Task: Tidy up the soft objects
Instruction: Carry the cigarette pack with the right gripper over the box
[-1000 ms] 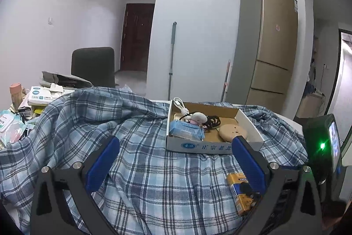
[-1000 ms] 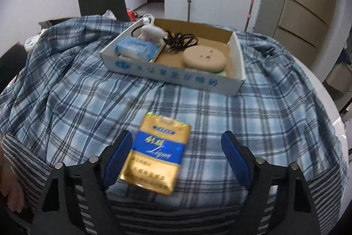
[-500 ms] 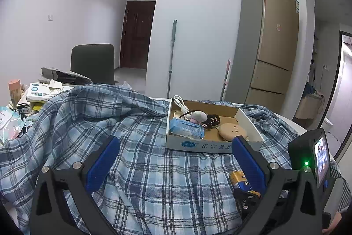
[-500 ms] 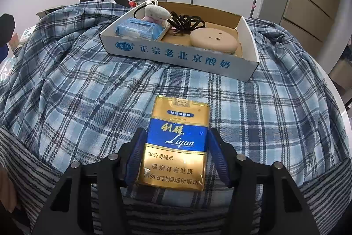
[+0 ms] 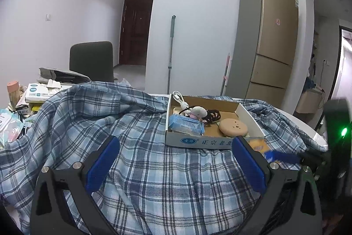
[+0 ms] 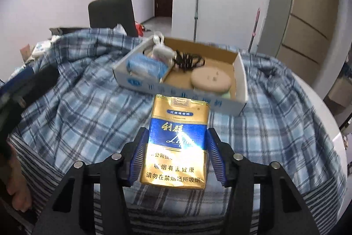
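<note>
A gold and blue cigarette pack [image 6: 178,142] is gripped between the blue pads of my right gripper [image 6: 177,132], whose jaws are still closing on it. It hangs above the blue plaid cloth [image 6: 77,107], just short of the cardboard box [image 6: 241,72]. The left wrist view shows the pack [image 5: 257,144] at the box's near right corner. The box [image 5: 198,142] holds a blue tissue packet [image 5: 186,123], a pink plush toy [image 5: 199,111], a black cord [image 5: 212,113] and a round tan pad [image 5: 233,127]. My left gripper [image 5: 176,147] stands open over the cloth with nothing in it.
Boxes and packets [image 5: 37,94] crowd the table's left end, with a dark chair [image 5: 92,63] behind them. A mop [image 5: 170,54] and a fridge [image 5: 270,43] stand at the back wall. A person's hand [image 6: 17,197] shows at lower left in the right wrist view.
My right gripper closed on the cigarette pack, lifted it off the cloth and brought it nearer the box. The left gripper stayed where it was.
</note>
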